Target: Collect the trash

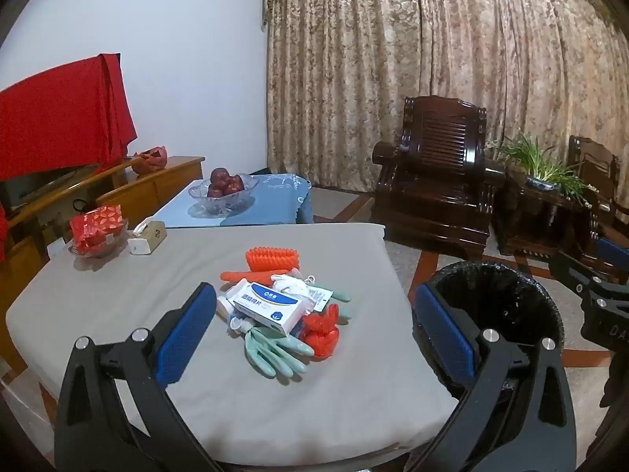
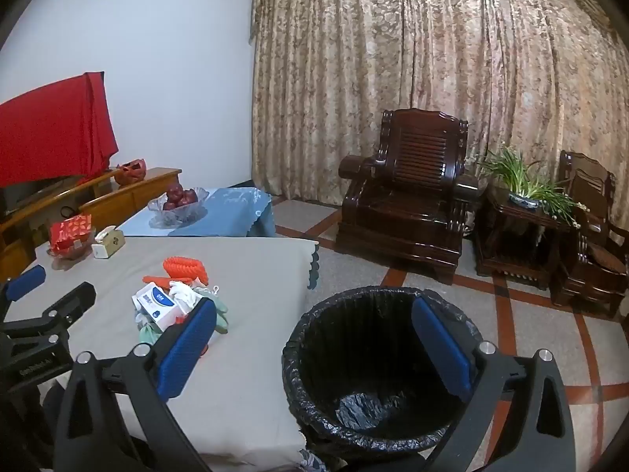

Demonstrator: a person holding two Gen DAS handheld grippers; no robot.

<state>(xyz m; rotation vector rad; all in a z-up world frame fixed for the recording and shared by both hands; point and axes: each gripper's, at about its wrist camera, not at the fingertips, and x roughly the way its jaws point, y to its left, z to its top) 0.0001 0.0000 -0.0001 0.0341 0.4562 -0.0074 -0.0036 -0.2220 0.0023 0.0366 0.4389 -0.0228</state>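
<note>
A pile of trash lies in the middle of the grey-covered table point(image 1: 118, 303): a white and blue box point(image 1: 267, 306), pale green gloves point(image 1: 275, 350), a red crumpled net point(image 1: 320, 332), an orange foam net point(image 1: 271, 258) and white tissue point(image 1: 291, 283). My left gripper point(image 1: 314, 289) hovers open just short of the pile, holding nothing. A bin with a black liner point(image 2: 377, 373) stands on the floor right of the table. Above its rim my right gripper point(image 2: 314, 303) is open and holds nothing. The box point(image 2: 155, 305) also shows in the right wrist view.
A tissue box point(image 1: 147, 238) and a glass dish of red packets point(image 1: 96, 228) sit at the table's far left. Behind is a blue-clothed table with a fruit bowl point(image 1: 222, 190). A dark wooden armchair point(image 1: 432, 181) and a potted plant point(image 1: 542, 173) stand by the curtain.
</note>
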